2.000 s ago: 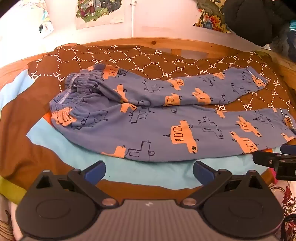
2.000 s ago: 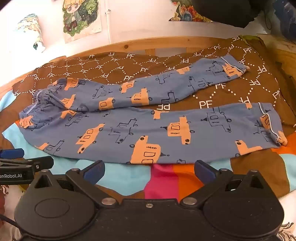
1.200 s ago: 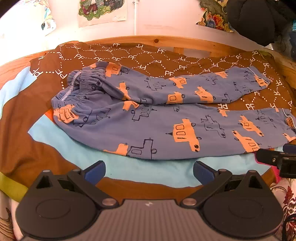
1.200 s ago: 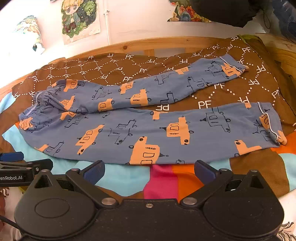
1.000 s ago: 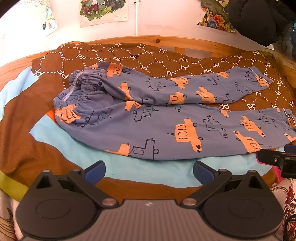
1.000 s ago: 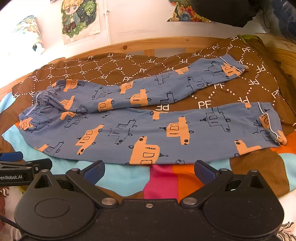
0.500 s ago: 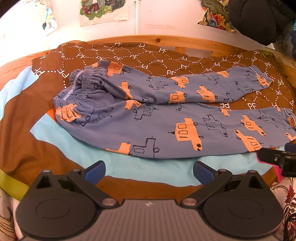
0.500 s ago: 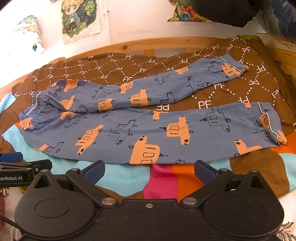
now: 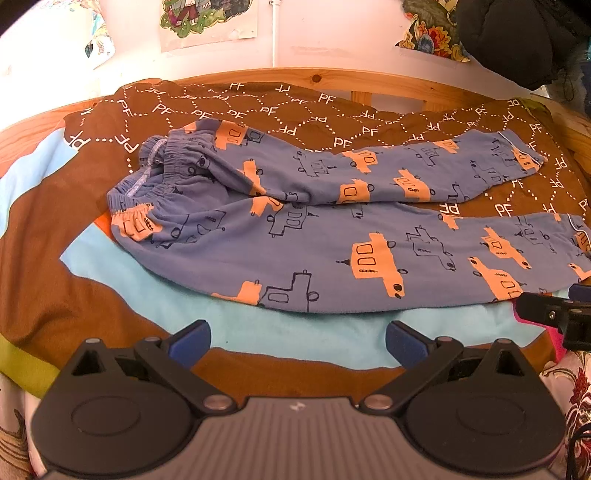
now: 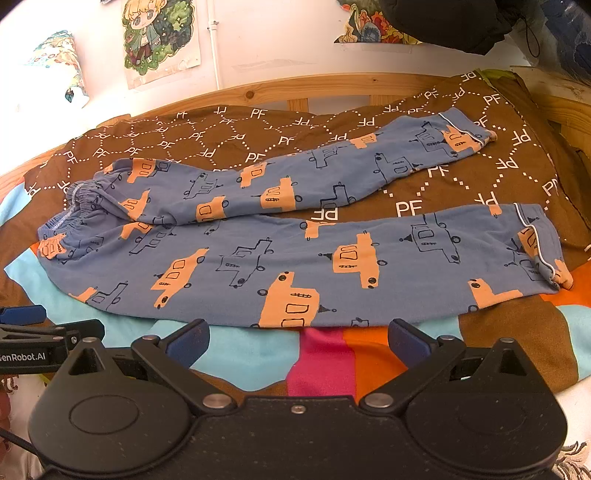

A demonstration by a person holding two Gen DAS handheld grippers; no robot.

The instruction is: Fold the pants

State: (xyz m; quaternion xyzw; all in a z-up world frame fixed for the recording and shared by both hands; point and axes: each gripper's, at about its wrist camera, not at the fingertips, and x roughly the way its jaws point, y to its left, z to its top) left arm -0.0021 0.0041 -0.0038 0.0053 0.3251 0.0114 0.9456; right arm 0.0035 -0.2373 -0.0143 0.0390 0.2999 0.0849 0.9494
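Blue pants with orange car prints [image 9: 314, 236] lie spread flat on the bed, waistband [image 9: 155, 173] at the left, both legs running right. They also show in the right wrist view [image 10: 295, 251], with the near cuff [image 10: 535, 251] and the far cuff [image 10: 465, 136] at the right. My left gripper [image 9: 297, 338] is open and empty, just short of the near leg's front edge. My right gripper [image 10: 298, 338] is open and empty, in front of the near leg's middle. Each gripper shows at the edge of the other's view.
The pants lie on a brown and multicoloured blanket [image 9: 92, 280] over a bed with a wooden frame [image 9: 388, 83]. A white wall with posters [image 10: 162, 40] is behind. Dark clothing [image 9: 517, 33] hangs at the top right.
The left gripper's view has shifted slightly, so the pants sit a little further right and lower in it. The right gripper has barely moved. Both stay open.
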